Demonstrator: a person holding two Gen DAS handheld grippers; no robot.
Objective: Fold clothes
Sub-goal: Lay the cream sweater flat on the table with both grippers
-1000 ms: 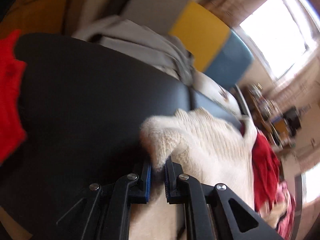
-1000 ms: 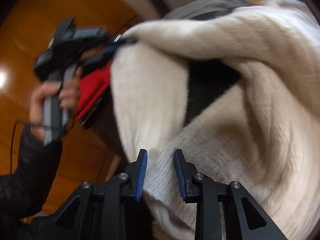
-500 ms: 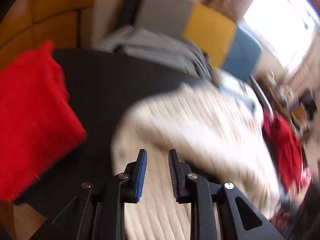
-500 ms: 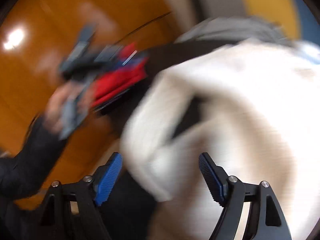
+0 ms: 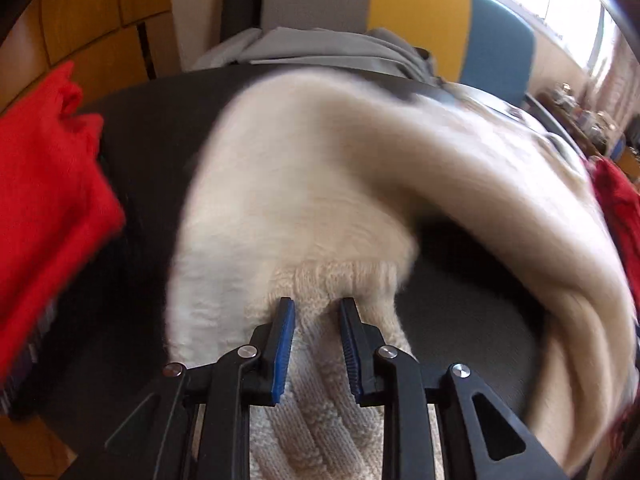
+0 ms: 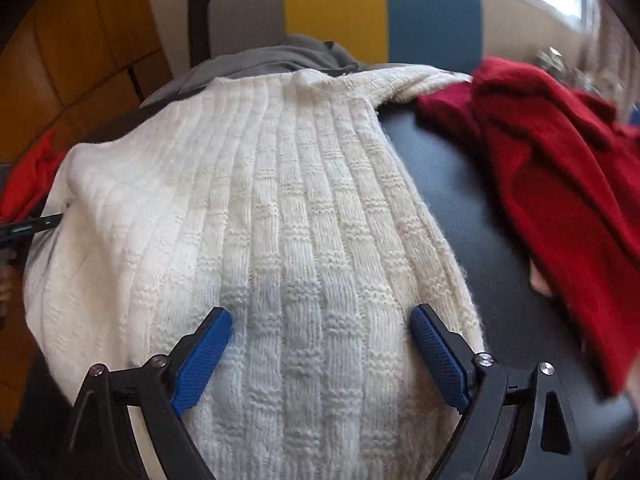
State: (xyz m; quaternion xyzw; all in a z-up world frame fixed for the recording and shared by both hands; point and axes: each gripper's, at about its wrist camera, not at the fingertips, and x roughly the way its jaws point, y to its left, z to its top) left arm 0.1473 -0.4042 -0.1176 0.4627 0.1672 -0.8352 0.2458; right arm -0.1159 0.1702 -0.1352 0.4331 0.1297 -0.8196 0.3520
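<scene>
A cream cable-knit sweater point(image 6: 288, 216) lies spread on a black table point(image 6: 460, 208). My right gripper point(image 6: 320, 332) is open wide just above its near part and holds nothing. My left gripper point(image 5: 316, 320) is shut on the sweater's ribbed cuff point(image 5: 344, 280), with knit pinched between the blue pads. In the left wrist view the sweater point(image 5: 320, 168) is blurred, and one sleeve arcs over the table point(image 5: 460, 312). The left gripper's tip peeks in at the left edge of the right wrist view.
A folded red garment point(image 5: 44, 200) lies at the table's left. A crumpled red sweater point(image 6: 560, 168) lies at the right. Grey clothing point(image 6: 280, 60) is piled at the far edge. A grey, yellow and blue chair back point(image 6: 340, 12) stands behind.
My right gripper let go of the sweater and opened wide. The sweater dropped from held up to lying spread on the table. My left gripper keeps hold of the knit and moved toward its cuff.
</scene>
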